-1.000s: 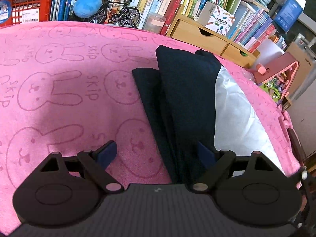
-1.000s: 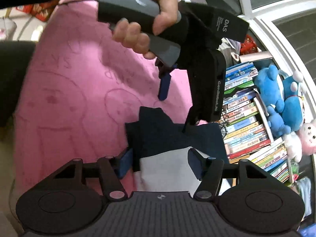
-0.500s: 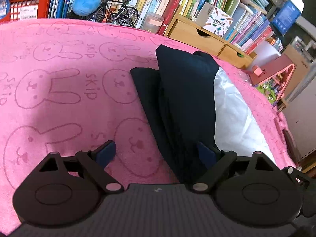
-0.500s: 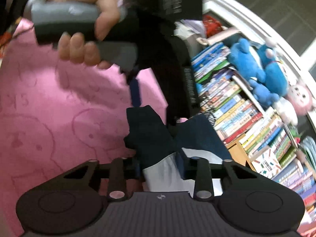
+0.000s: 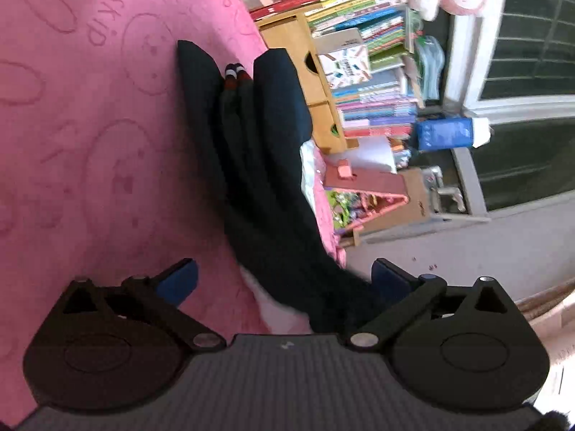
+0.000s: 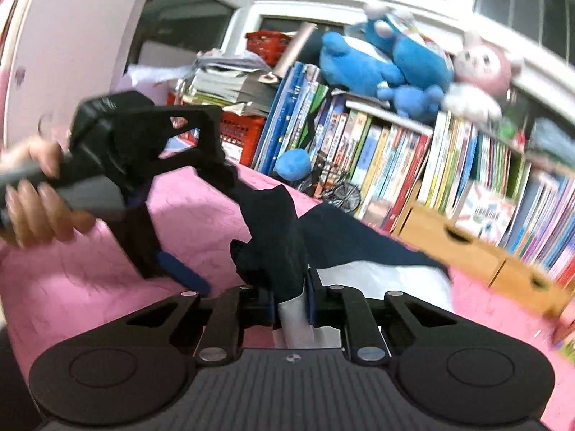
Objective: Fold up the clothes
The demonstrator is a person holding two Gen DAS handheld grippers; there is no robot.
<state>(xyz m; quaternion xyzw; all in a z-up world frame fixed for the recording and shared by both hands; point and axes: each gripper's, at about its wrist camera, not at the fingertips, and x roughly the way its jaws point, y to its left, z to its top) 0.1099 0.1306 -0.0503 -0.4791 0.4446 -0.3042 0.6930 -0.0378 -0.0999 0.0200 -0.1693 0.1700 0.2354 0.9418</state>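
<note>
Garment edge pinched as right gripper closes (left gripper opening, cloth between, ungripped); should lift evenly across pink towel.

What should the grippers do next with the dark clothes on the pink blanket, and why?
Probably the left gripper should pinch the garment. The right gripper is closing on the fabric's edge, while the left's jaws are opening with cloth between them, unpinched. Two grips would lift it evenly off the blanket.
</note>
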